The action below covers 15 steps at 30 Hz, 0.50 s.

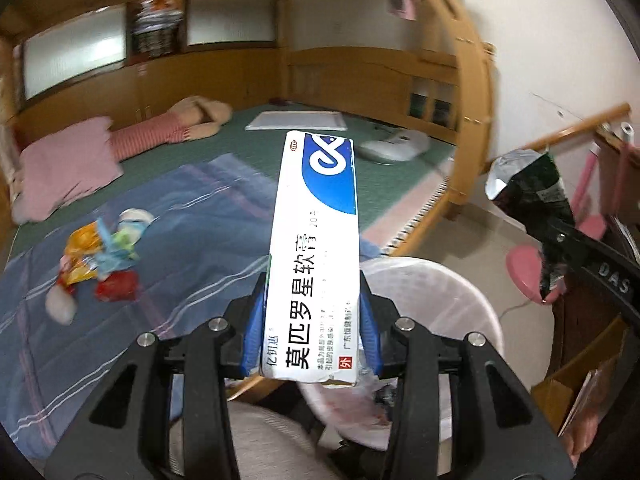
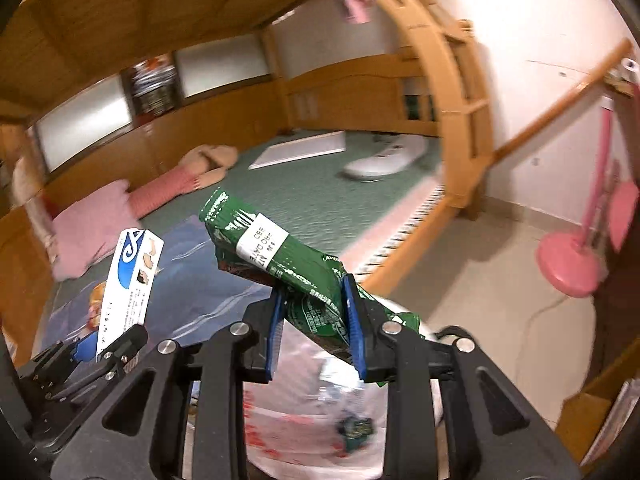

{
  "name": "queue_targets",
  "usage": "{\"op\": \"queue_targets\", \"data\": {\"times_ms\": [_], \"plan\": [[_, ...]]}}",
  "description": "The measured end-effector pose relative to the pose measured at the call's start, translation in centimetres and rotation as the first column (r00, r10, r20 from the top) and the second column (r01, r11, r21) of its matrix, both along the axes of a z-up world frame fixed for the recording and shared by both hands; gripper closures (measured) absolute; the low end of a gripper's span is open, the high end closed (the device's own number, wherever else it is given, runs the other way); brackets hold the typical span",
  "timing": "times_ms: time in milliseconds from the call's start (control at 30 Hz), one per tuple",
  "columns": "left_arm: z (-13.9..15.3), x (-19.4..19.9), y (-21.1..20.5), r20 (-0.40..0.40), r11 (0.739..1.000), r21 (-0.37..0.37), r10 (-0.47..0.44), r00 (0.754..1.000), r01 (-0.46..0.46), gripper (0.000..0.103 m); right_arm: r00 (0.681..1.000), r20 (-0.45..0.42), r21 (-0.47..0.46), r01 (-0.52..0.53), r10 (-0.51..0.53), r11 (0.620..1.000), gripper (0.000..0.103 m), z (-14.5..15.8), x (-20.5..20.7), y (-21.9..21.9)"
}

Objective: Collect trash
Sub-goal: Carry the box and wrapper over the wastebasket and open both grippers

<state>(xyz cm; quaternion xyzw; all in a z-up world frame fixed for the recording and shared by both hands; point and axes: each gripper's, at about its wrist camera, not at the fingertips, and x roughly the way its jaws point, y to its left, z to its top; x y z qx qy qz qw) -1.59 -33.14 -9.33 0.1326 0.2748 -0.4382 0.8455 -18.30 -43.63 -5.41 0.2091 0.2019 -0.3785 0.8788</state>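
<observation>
The left gripper (image 1: pixel 312 320) is pinching a long white and blue cardboard ointment box (image 1: pixel 316 248) by its near end between blue pads, so the carton is jutting up the middle of the left wrist frame. The right gripper (image 2: pixel 314 320) is clamping a crumpled green foil snack wrapper (image 2: pixel 280 264) across its middle, leaving the printed end flopping toward the upper left of the right wrist frame. Both pieces are hanging above a white bin lined with a thin plastic bag (image 2: pixel 312 420) at the lower centre, probably so they are dropping straight in once released. More litter, a heap of bright crumpled wrappers (image 1: pixel 100 260), is lying on the blue striped blanket (image 1: pixel 192 248) at the left, apparently awaiting collection.
</observation>
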Motion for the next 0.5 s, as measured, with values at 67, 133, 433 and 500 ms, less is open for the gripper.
{"op": "queue_targets", "data": {"times_ms": [67, 133, 433, 500], "plan": [[-0.2, -1.1, -1.2, -0.003, 1.0, -0.001, -0.029, 1.0, 0.029, 0.061, 0.999, 0.005, -0.004, 0.05, -0.05, 0.999, 0.074, -0.1, -2.1, -0.6], [-0.6, -1.9, -2.2, 0.002, 0.999, 0.002, -0.037, 0.999, 0.037, 0.061, 0.997, 0.0, -0.004, 0.075, -0.075, 0.997, 0.074, -0.4, -3.2, -1.0], [-2.0, -3.3, -4.4, 0.009, 0.999, 0.037, -0.018, 1.0, 0.018, 0.061, 0.994, -0.038, 0.023, 0.099, -0.098, 0.995, 0.074, -3.1, -3.6, -1.7], [-2.3, -3.0, -4.3, 0.005, 0.999, 0.044, -0.007, 1.0, 0.007, 0.061, 0.995, -0.041, 0.029, 0.089, -0.088, 0.996, 0.074, -3.3, -3.1, -1.8]]}}
